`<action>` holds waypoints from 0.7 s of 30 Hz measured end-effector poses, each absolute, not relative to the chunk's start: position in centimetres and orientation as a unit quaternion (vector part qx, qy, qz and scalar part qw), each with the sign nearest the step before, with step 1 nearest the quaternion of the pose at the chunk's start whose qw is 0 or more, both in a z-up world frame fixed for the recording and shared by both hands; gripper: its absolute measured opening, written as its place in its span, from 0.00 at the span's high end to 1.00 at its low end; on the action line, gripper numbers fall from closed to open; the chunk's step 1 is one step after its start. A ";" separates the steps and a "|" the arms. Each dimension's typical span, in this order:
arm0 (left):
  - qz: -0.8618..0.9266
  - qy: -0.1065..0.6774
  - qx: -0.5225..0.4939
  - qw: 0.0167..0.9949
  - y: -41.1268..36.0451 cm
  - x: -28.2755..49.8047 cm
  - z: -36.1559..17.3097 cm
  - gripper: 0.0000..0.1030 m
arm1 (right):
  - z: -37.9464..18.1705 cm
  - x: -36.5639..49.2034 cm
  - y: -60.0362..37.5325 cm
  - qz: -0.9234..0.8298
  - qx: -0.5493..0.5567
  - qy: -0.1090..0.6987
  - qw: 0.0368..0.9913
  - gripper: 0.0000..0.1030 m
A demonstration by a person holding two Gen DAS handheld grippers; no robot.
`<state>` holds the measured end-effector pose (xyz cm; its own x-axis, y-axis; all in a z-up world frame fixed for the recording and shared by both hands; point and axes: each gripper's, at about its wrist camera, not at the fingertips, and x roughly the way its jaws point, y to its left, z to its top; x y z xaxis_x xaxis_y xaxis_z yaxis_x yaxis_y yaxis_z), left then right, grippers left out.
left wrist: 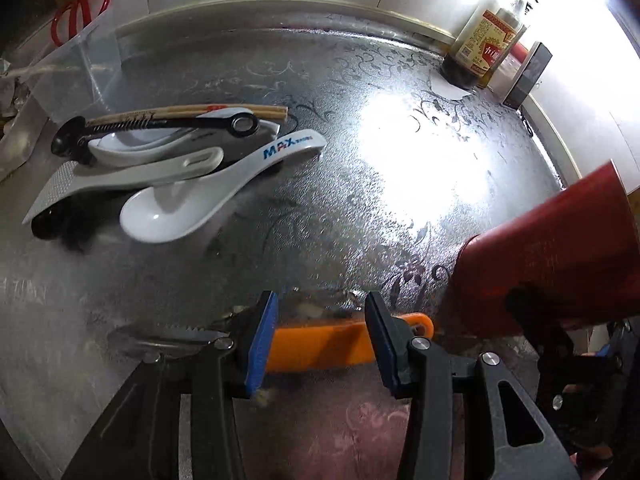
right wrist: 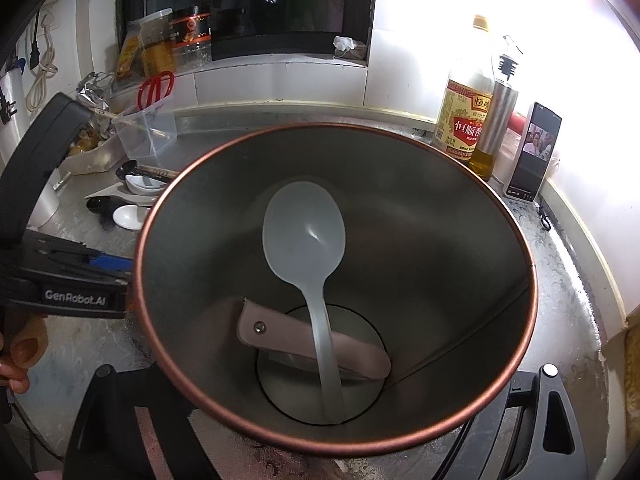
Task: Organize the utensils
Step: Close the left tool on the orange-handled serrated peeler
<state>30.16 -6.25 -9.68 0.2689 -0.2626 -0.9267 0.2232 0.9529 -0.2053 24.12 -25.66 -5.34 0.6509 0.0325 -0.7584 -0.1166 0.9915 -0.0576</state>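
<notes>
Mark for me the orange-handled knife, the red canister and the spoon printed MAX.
orange-handled knife [left wrist: 320, 346], left wrist view, on the orange handle between the pads.
red canister [right wrist: 534, 312], right wrist view, on its copper rim at the right.
MAX spoon [left wrist: 160, 216], left wrist view, on the white bowl.

Orange knife handle [left wrist: 320, 346]; white spoons [left wrist: 208, 196]; red, copper-rimmed bucket [right wrist: 534, 300]; floral-etched steel counter [left wrist: 360, 160]; blue finger pads [left wrist: 262, 344].

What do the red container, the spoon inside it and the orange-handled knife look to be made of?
Red container: probably sheet metal, with a dull grey interior, side seam and coppery rim. Spoon inside: translucent white, likely plastic. Knife: matte orange handle, probably plastic; serrated blade shiny like steel.
</notes>
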 end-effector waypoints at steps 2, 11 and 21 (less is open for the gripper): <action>-0.148 0.586 -0.020 0.796 -5.6 29.5 -9.6 0.55 | -5.4 24.1 -25.7 0.042 -0.049 0.417 0.907 0.11; -0.103 0.562 -0.050 0.819 -2.0 26.0 -6.7 0.55 | -5.5 24.3 -25.9 0.049 -0.048 0.418 0.906 0.11; -0.089 0.593 -0.176 0.781 0.2 23.3 -8.5 0.55 | -5.5 24.5 -26.2 0.051 -0.043 0.418 0.906 0.11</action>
<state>23.34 0.20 -8.45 0.2808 -0.3475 -0.8947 -0.0696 0.9223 -0.3800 24.50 -26.21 -5.48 0.6459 0.0565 -0.7614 -0.1291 0.9910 -0.0359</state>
